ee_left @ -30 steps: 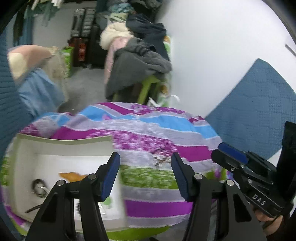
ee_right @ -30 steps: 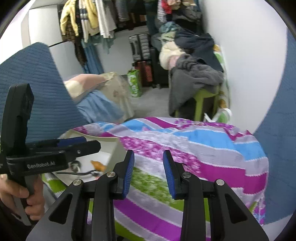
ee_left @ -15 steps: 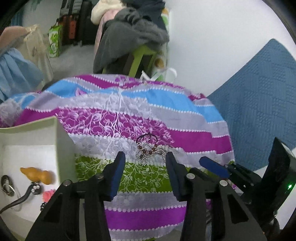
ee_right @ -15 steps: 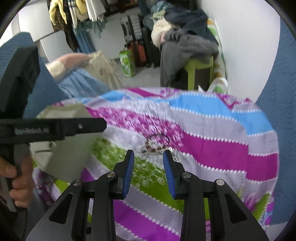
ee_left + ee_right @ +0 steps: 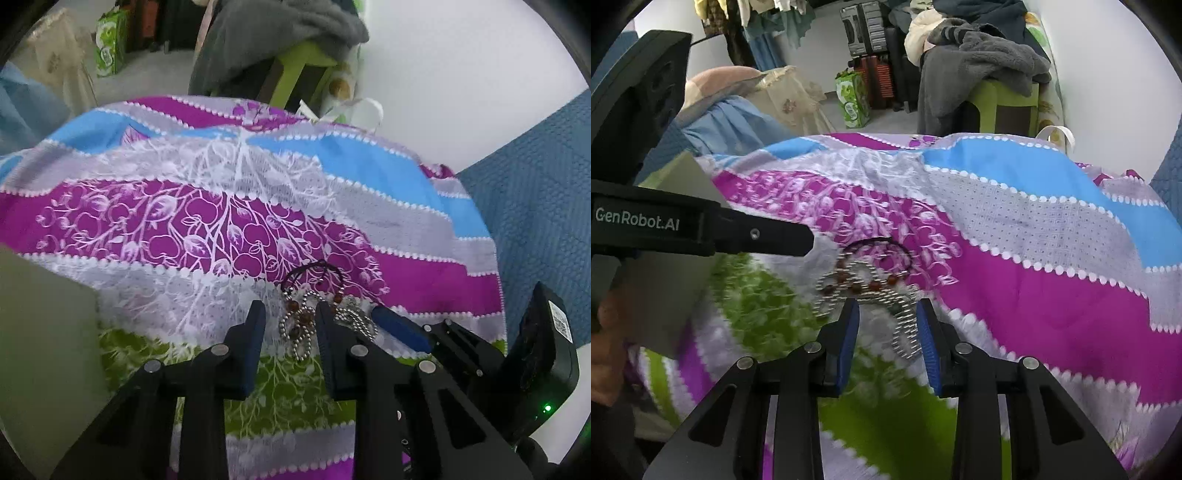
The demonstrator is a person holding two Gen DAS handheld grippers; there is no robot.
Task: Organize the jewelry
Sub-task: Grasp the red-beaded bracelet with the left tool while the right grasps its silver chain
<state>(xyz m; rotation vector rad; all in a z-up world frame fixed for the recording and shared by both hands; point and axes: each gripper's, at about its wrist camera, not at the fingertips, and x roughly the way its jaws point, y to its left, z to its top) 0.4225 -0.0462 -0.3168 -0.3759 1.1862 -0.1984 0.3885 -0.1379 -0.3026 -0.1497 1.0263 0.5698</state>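
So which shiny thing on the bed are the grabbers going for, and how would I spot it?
Find the striped bedspread with purple, blue, grey and green bands. Where purple meets grey and green, just ahead of both grippers, lies a tangled heap of jewelry. It is the only loose thing on the cloth: silver ball chain with reddish-brown beads and a thin black cord loop on top.

Both grippers lowered to jewelry pile (image 5: 314, 317), left jaws closing

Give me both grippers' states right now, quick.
Left gripper: open, jaws closing around the tangled bead chains, not yet pinching.
Right gripper: open, chain between its fingers, not gripped.
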